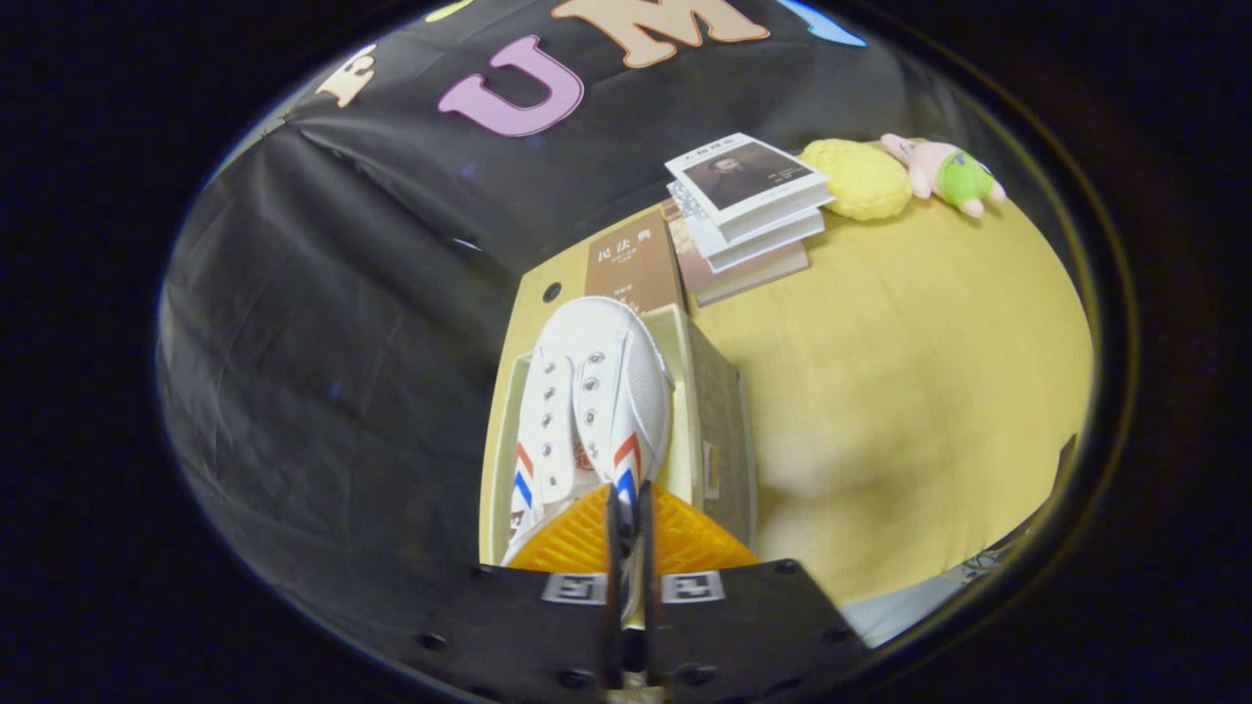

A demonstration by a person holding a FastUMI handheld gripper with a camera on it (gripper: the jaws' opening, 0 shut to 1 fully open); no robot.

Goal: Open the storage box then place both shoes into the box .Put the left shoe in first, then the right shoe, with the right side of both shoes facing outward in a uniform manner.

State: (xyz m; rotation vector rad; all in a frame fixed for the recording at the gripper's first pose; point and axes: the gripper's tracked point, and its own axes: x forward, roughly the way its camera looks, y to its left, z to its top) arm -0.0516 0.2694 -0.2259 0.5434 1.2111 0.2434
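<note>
**White canvas shoe pinched at the heel, hanging over the open box**

Gripping the shoe (597,391) by the heel collar, with the tongs (628,508) nearly closed, both fingers pressing on a thin edge of the upper. Extending straight ahead of the tongs, long axis in line with the fingers, toe pointing away toward the books (748,210) beyond. Showing the top: lace eyelets, tongue, red and blue stripes on each flank close to the fingers. Tilting a little, so the mesh-like side is facing right of the tongs; cannot tell from this whether left or right shoe.

Sitting above or partly inside the box (719,411), whose pale walls are framing the shoe on both sides just ahead of the fingers; cannot tell whether the sole is resting on the floor of the box yet. Standing on the yellow table (910,372), with a yellow sponge-like lump (861,179) and a plush toy (944,171) well beyond, right of the tongs.

Judging the handling: light, soft canvas upper, likely folding under a pinch, with a stiffer rubber sole carrying most of the weight. Expecting the toe to sag and swing when held from the heel alone. Taking hold at the collar, as now, seeming workable; gripping deeper, across the heel counter, probably steadier. Not fragile, not slippery, though thin fabric could slide out of a shallow bite.
</note>
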